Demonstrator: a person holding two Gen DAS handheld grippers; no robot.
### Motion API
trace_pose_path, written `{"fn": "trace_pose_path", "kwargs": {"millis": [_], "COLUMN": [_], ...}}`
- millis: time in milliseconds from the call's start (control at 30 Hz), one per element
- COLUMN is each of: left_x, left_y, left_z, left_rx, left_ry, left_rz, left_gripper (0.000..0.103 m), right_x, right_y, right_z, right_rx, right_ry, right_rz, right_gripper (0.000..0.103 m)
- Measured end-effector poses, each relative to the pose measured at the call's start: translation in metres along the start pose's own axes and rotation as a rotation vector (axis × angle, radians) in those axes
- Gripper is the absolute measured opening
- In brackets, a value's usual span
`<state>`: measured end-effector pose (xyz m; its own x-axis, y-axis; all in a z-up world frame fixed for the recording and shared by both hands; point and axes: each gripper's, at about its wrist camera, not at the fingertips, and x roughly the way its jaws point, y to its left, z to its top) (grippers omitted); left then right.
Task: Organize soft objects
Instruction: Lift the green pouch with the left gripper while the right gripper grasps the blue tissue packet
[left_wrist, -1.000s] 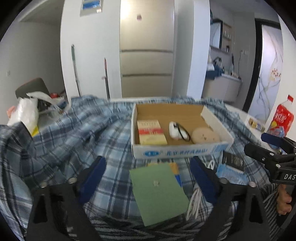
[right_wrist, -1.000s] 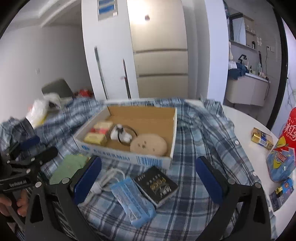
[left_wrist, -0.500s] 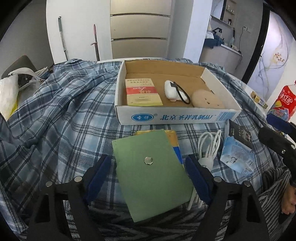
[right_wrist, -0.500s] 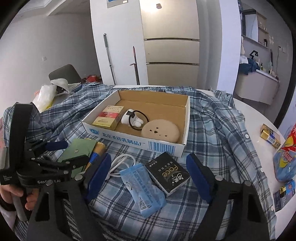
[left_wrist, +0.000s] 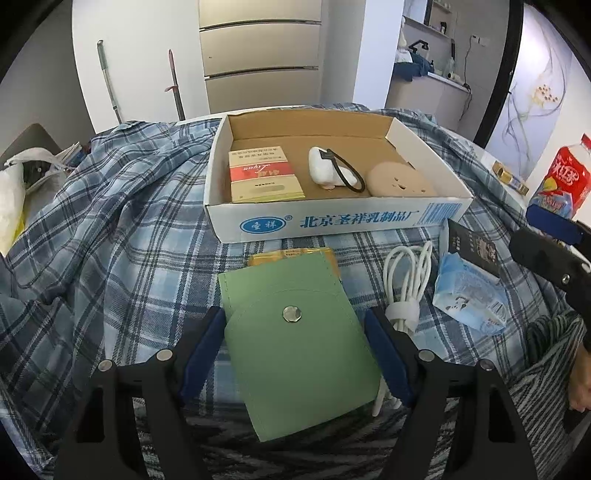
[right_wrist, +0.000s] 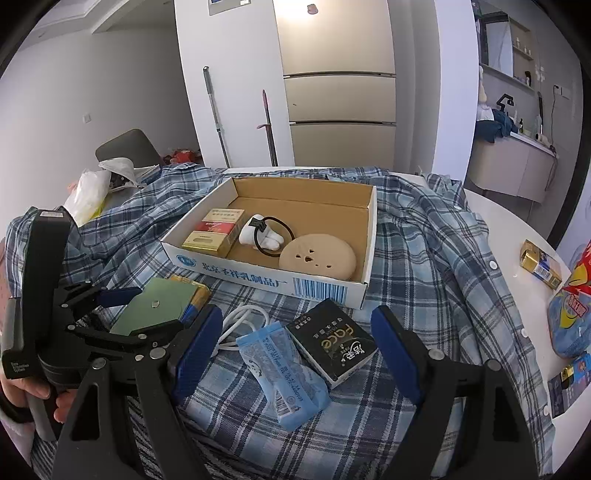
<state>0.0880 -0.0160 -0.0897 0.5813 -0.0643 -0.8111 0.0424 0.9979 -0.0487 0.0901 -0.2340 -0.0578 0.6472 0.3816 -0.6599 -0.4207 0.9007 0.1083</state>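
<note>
**Left fingers straddle the green pouch**

The left gripper (left_wrist: 295, 354) is spread wide, a finger on each side of the green pouch (left_wrist: 299, 339), gripping nothing; the pouch lies on the plaid shirt (left_wrist: 118, 251) just before the cardboard box (left_wrist: 332, 221); the right gripper (right_wrist: 295, 350) gapes empty over the tissue pack (right_wrist: 284, 365) and black packet (right_wrist: 332, 343).

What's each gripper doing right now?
Left gripper: open, straddling the green pouch, not clamped.
Right gripper: open, empty, above the tissue packs.

White walls (right_wrist: 129, 92) enclosed the room; a beige drawer cabinet (right_wrist: 340, 110) stood behind the tabletop (right_wrist: 491, 206), a grey chair (right_wrist: 125, 147) left, a counter (right_wrist: 517, 166) right.
</note>
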Motion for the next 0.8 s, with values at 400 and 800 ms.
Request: {"fn": "trace_pose_path", "kwargs": {"millis": [400, 800], "left_x": [-0.066, -0.082], "left_y": [-0.017, -0.020], "left_z": [-0.011, -0.016], "left_rx": [0.092, 0.101], "left_ry": [-0.346, -0.435], "left_rz": [-0.070, -0.064], "left_gripper": [0.077, 0.077], "right_x": [0.001, 0.030], "right_y": [-0.005, 0.003], "right_z": [-0.001, -0.022], "right_rx": [0.027, -0.007], "right_ry": [0.041, 0.264], "right_rz": [0.045, 0.132], "right_gripper": [0.079, 0.040]}}
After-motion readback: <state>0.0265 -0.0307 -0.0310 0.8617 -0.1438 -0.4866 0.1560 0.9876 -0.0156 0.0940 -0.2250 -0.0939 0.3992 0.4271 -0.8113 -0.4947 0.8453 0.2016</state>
